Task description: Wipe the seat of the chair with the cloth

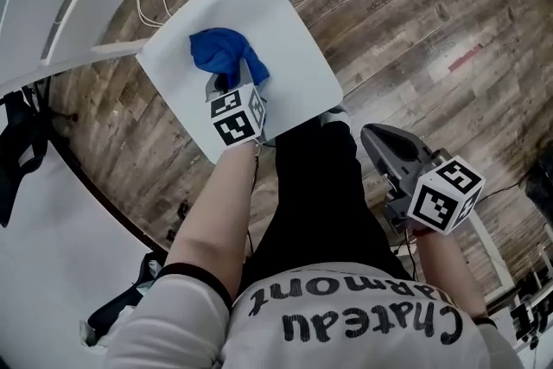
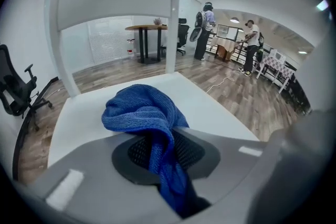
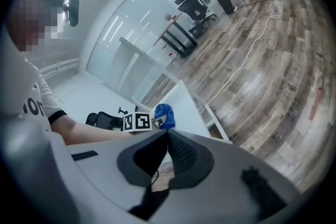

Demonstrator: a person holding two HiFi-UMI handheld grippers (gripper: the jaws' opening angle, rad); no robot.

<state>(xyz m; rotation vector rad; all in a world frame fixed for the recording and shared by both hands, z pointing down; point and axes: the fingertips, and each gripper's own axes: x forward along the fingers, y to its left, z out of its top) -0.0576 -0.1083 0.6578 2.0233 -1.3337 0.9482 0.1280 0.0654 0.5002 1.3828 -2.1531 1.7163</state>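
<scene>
A crumpled blue cloth (image 1: 223, 54) lies bunched on the white chair seat (image 1: 294, 47). My left gripper (image 1: 218, 87) hangs over the seat's near half, shut on a fold of the cloth (image 2: 152, 123), which trails down between its jaws. The seat (image 2: 210, 105) spreads white beneath, with the chair's backrest (image 2: 115, 2) rising behind. My right gripper (image 1: 380, 143) is held off to the right over the wooden floor, jaws shut with nothing between them. From the right gripper view, the cloth (image 3: 164, 115) shows small on the seat (image 3: 185, 107), beside the left gripper's marker cube (image 3: 137, 122).
Wood-plank floor (image 1: 415, 22) surrounds the chair, with a white cable (image 1: 151, 0) lying near it. A black office chair (image 2: 16, 89) stands left. Two people (image 2: 205, 29) stand far back by tables. My own leg (image 1: 311, 194) is next to the seat's near corner.
</scene>
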